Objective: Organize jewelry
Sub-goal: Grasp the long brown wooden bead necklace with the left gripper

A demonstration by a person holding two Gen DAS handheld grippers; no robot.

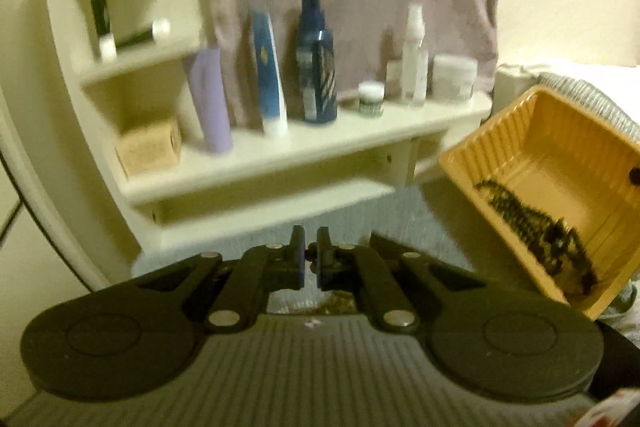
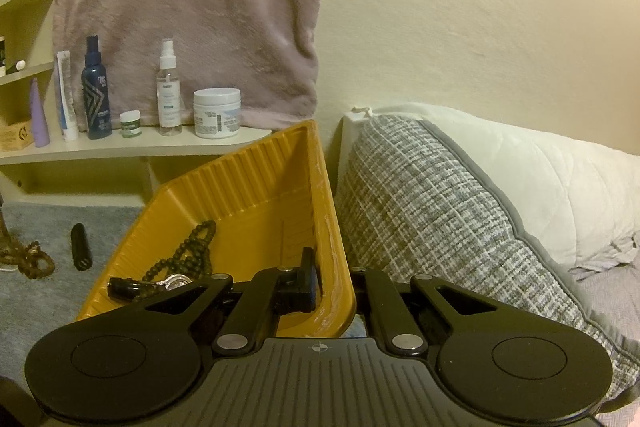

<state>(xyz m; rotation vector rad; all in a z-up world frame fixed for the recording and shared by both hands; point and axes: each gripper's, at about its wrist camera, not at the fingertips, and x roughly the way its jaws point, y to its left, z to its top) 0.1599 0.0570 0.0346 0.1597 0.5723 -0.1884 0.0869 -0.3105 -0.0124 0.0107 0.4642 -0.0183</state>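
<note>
Right wrist view: our right hand-held gripper (image 2: 334,281) clamps the yellow tray (image 2: 256,183) wall; keep it tilted steady while our closed left hand-held gripper (image 1: 311,259), apparently empty, approaches.

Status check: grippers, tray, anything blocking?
Right gripper shut on yellow tray wall, tray tilted. Left gripper shut, empty. Black beads in tray; brown beads on carpet. Nothing blocking.
</note>
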